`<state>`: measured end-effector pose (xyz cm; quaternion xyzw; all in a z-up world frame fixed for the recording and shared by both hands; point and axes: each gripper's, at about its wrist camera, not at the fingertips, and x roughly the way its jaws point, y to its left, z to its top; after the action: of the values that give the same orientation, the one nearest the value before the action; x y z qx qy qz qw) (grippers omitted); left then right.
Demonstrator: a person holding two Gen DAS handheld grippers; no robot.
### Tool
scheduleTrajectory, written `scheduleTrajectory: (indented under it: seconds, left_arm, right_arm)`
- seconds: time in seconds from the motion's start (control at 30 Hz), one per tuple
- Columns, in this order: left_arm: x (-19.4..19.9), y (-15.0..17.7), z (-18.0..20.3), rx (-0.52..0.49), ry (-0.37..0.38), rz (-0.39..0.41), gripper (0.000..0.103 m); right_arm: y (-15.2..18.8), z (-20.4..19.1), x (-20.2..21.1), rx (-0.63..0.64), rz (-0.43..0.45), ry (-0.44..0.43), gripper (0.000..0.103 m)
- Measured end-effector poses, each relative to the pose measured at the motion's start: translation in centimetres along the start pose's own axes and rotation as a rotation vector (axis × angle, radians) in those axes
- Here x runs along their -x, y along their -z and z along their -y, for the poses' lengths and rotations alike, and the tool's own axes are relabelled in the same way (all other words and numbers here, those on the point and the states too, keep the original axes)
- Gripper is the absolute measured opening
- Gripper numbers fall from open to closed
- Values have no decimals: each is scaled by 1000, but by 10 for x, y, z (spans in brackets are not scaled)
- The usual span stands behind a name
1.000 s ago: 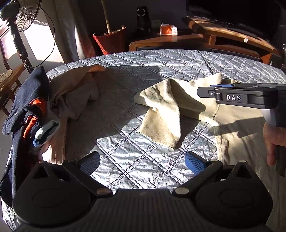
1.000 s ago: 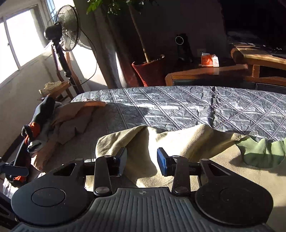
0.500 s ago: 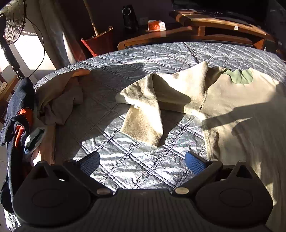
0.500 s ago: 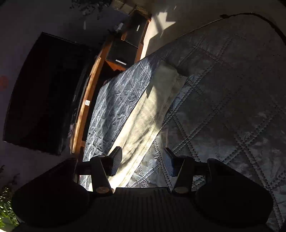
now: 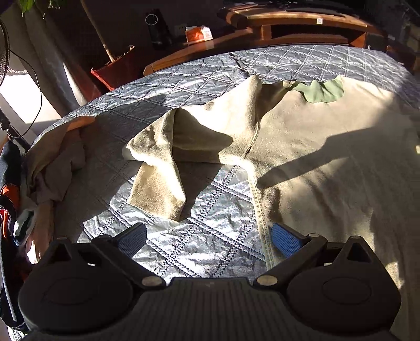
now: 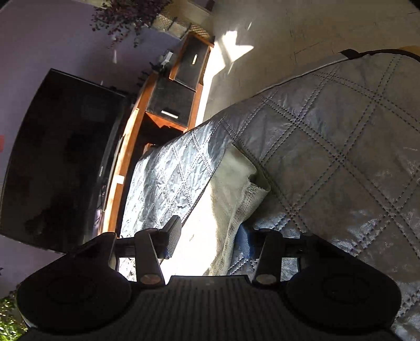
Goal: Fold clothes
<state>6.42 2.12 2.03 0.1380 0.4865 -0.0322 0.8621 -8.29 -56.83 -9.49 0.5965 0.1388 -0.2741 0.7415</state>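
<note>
A cream fleece sweater [image 5: 315, 157] lies spread on the silver quilted cover [image 5: 183, 86], its green collar lining [image 5: 323, 91] at the far edge. One sleeve [image 5: 157, 183] is bent back on itself at the left. My left gripper [image 5: 207, 236] stands wide open low over the cover, its right fingertip [image 5: 283, 238] above the sweater's side seam. The right wrist view is rolled sideways. There the other sleeve [image 6: 231, 188] runs between the fingers of my right gripper [image 6: 208, 236]. Its jaws are closing around the sleeve, with a gap still showing at the left pad.
A heap of tan and grey clothes [image 5: 52, 168] and a dark jacket with orange [image 5: 8, 188] sit at the cover's left edge. Beyond the cover stand a red plant pot [image 5: 113, 70] and wooden furniture [image 5: 288, 23]. A dark TV [image 6: 57, 157] rests on a wooden stand [image 6: 126, 157].
My right gripper swung from the sweater's left sleeve to the other sleeve and rolled sideways; it has left the left wrist view. My left gripper slid right, towards the side seam.
</note>
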Motion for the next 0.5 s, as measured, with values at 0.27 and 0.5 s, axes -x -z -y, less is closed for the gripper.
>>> scheduleTrajectory:
  seconds: [0.27,0.5]
  left_arm:
    - [-3,0,5,-6,-1,-7,101]
    - [-1,0,2,-3,-4,-2,101]
  right_arm:
    - [-8,-18,-5,135,23,31,3]
    - [-4,-151,-12,412,33,-211,3]
